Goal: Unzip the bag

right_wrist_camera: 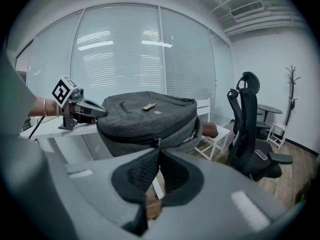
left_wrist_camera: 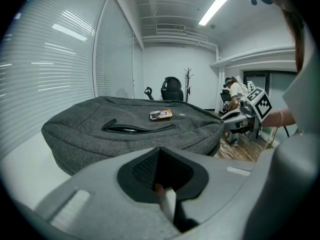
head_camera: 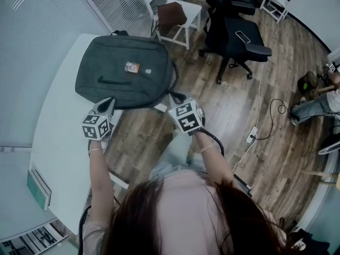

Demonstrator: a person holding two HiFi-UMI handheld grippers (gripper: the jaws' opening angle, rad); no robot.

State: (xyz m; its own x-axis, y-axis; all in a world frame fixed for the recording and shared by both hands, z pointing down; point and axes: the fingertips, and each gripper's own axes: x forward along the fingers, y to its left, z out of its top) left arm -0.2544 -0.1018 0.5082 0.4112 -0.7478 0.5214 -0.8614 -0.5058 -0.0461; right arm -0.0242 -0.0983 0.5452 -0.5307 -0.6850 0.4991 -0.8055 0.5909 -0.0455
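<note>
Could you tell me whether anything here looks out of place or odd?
The grey backpack overhangs the white table at its edge on the person's right side; its front pocket zip gapes slightly. Nothing looks spilled or damaged.

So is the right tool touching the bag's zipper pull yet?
Cannot tell. Right gripper view shows the zipper pull just above the right tool, no plain gap or contact.

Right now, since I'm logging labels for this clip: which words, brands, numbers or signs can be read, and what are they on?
No text can be read in any view.
The patch on the bag: its print is too small and blurred to read.
The left gripper and right gripper: square marker patterns only, no words.
</note>
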